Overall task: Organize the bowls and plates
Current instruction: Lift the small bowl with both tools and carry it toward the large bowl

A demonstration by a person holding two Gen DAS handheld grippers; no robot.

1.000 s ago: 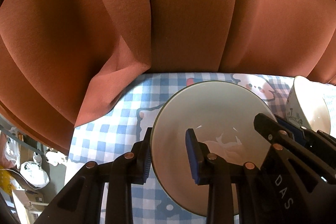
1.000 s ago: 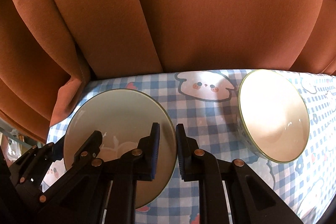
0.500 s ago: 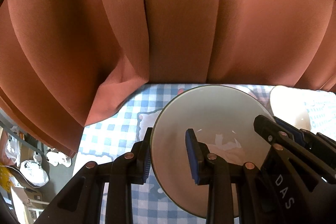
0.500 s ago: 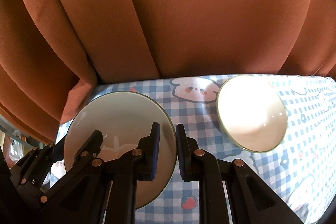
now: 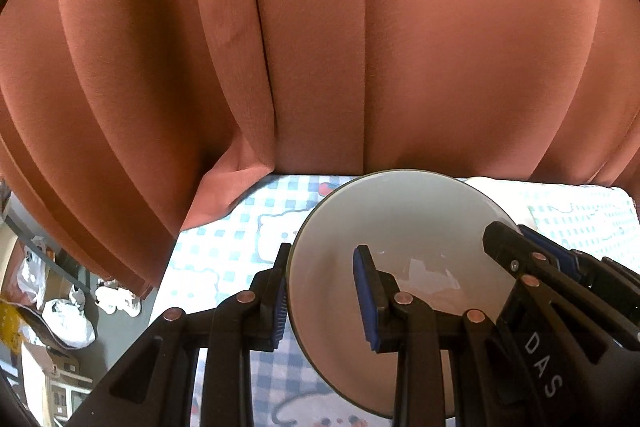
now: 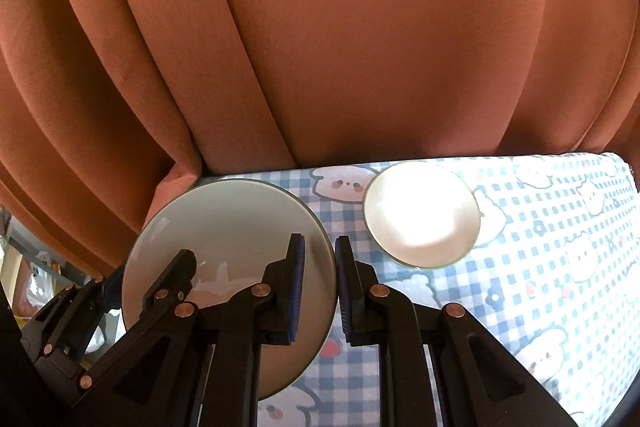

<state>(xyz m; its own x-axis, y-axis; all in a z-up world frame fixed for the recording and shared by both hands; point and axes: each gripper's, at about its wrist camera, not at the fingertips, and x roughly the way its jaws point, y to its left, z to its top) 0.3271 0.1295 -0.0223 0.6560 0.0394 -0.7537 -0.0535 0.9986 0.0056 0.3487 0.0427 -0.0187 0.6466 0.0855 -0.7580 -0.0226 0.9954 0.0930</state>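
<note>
Left tongs [image 5: 322,293] clamp the left rim of a pale plate [image 5: 396,227], lifted clear of the checkered tabletop [image 6: 540,267]; right tongs [image 6: 320,283] pinch its opposite rim. Further right, a white bowl [image 6: 422,213] sits on the cloth, well apart, before a rust curtain [image 6: 340,35].

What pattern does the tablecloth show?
Blue-and-white checks with cartoon animal faces on the tablecloth, clearest in the right wrist view.

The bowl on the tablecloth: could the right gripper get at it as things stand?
Probably not yet: the right gripper is shut on the plate's rim. Otherwise the path to the bowl looks open.
</note>
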